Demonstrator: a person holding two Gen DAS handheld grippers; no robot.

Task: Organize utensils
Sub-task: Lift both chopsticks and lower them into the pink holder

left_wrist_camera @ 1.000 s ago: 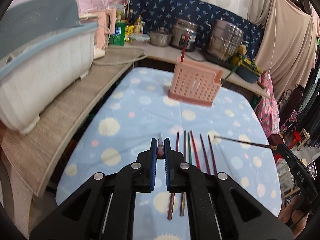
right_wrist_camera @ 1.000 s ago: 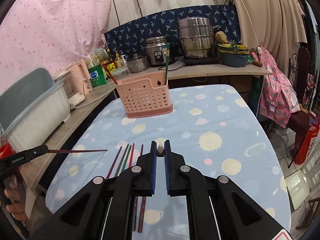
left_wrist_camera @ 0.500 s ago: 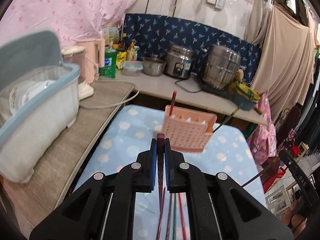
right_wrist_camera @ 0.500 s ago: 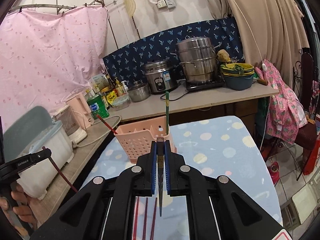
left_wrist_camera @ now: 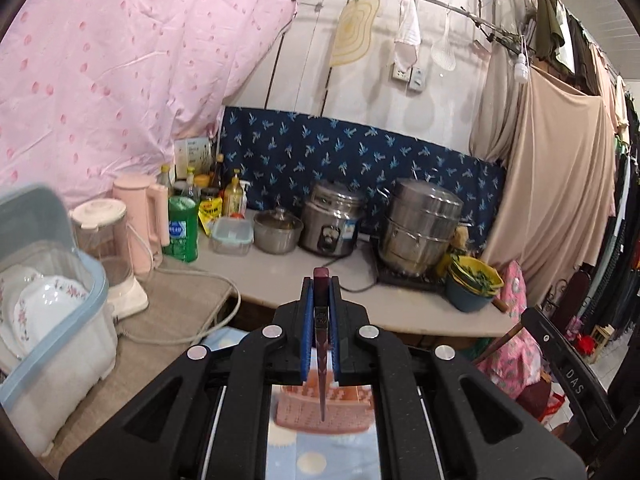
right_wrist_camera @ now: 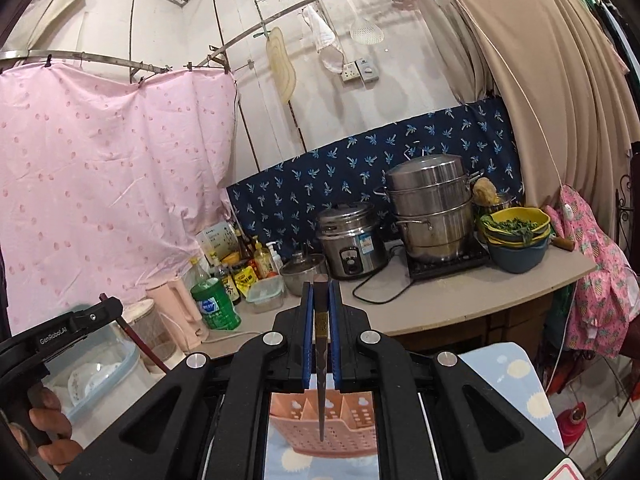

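Note:
My left gripper (left_wrist_camera: pixel 321 284) is shut on a dark red chopstick (left_wrist_camera: pixel 321 344) that hangs tip-down over the pink slotted utensil basket (left_wrist_camera: pixel 344 412). My right gripper (right_wrist_camera: pixel 320 286) is shut on a dark brown chopstick (right_wrist_camera: pixel 321 364), its tip pointing down above the same pink basket (right_wrist_camera: pixel 344 428), whose dividers show below. The left gripper also shows at the left of the right wrist view (right_wrist_camera: pixel 76 324), with its chopstick (right_wrist_camera: pixel 140 344) slanting down. The right gripper's body shows at the right of the left wrist view (left_wrist_camera: pixel 568 364).
The basket stands on a blue spotted tablecloth (right_wrist_camera: pixel 508 368). Behind is a counter (left_wrist_camera: pixel 400 300) with a rice cooker (left_wrist_camera: pixel 332 220), a steel steamer (left_wrist_camera: pixel 420 224), a green bottle (left_wrist_camera: pixel 182 228) and bowls (left_wrist_camera: pixel 472 280). A dish bin with plates (left_wrist_camera: pixel 48 320) is at the left.
Both grippers lifted their chopsticks off the table, turned them tip-down and carried them forward to above the pink basket. The loose chopsticks on the cloth have dropped out of view.

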